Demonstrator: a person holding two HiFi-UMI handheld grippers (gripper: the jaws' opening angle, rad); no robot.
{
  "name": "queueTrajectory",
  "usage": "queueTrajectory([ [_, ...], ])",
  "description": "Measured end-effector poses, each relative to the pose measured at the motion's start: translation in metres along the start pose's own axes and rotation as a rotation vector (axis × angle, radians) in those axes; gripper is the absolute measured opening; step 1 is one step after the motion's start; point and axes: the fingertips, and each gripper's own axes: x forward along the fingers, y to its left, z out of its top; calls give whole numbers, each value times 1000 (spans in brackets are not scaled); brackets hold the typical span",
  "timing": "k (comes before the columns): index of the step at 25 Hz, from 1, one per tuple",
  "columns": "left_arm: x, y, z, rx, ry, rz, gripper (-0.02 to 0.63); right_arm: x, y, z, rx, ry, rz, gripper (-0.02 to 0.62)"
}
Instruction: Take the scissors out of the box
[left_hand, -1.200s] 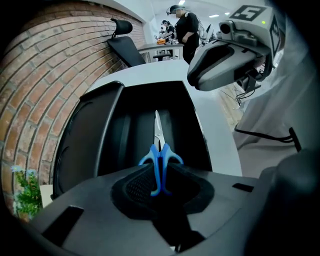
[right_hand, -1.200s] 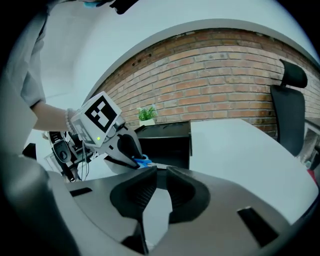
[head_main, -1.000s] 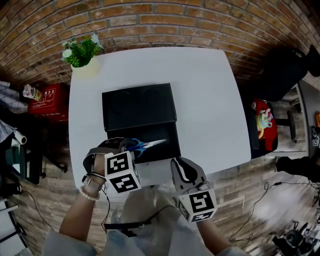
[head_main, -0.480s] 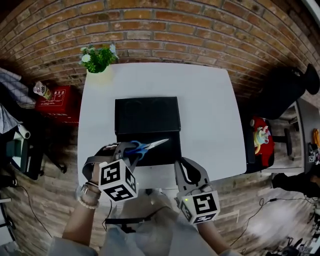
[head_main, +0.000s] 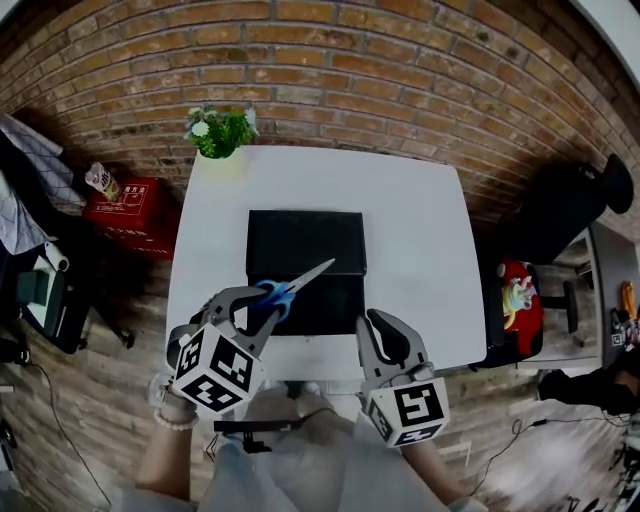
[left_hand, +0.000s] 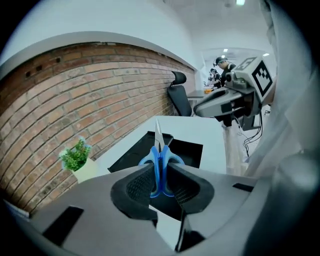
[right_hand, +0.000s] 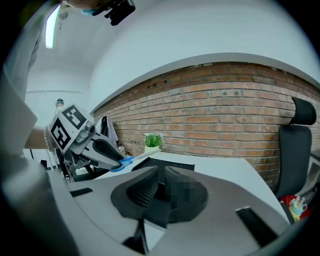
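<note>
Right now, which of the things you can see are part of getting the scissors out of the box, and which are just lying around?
In the job: scissors, clamped by the handles in the left claw; black box, open on the white table.
Just lying about: potted plant at the table's far corner; red box on the floor; black office chair.

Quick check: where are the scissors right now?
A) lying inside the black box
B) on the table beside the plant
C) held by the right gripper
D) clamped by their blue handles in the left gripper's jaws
D: the left gripper pinches the scissors by their blue handles, blades pointing out over the box.
</note>
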Motion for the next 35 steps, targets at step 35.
queueTrajectory([
  [35,-136,27,37,-177,-302,322,97,-12,46,70,-97,-105,122,60],
])
